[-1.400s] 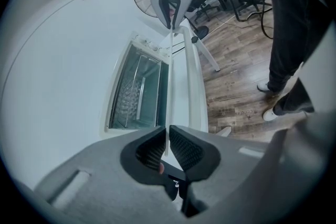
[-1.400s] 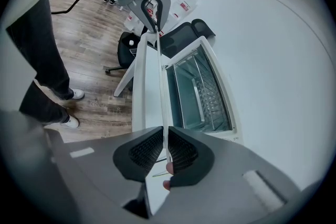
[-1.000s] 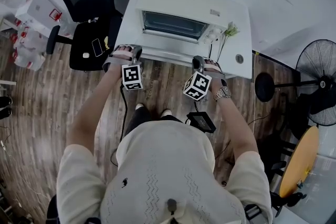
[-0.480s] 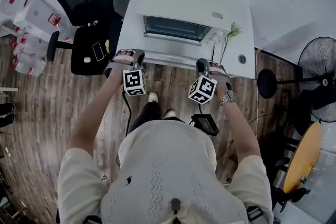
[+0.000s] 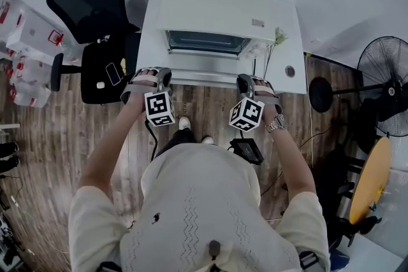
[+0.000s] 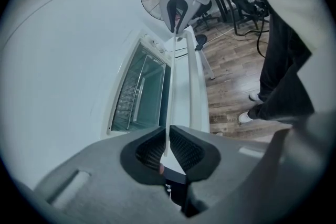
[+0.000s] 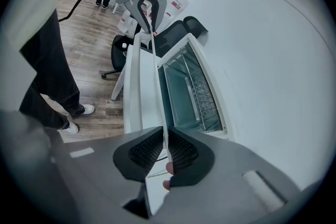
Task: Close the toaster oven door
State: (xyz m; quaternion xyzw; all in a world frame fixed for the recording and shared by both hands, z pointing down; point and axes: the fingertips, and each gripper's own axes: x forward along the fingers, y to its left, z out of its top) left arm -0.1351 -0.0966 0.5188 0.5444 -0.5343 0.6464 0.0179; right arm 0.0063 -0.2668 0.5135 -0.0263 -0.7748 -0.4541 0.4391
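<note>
So the toaster oven door was open, dropped down out of the oven mouth toward the person, and its thin front edge ran straight across from one pair of tongs to the other. The left tongs had their jaws nearly pressed together, pinching that edge near the door's left end. The right tongs were doing the same at the right end, with the white edge sandwiched between the ribbed pads. From the left gripper view you could see along the door all the way to the right tongs at the far end, and vice versa for the left tongs in the other one.

Just past the jaws sat the toaster oven itself, with a wire rack visible inside. It was on a white table ahead of both tongs. Out beyond the left tongs stood a black office chair, and well off past the right tongs there was a standing fan. Wood floor lay under everything
</note>
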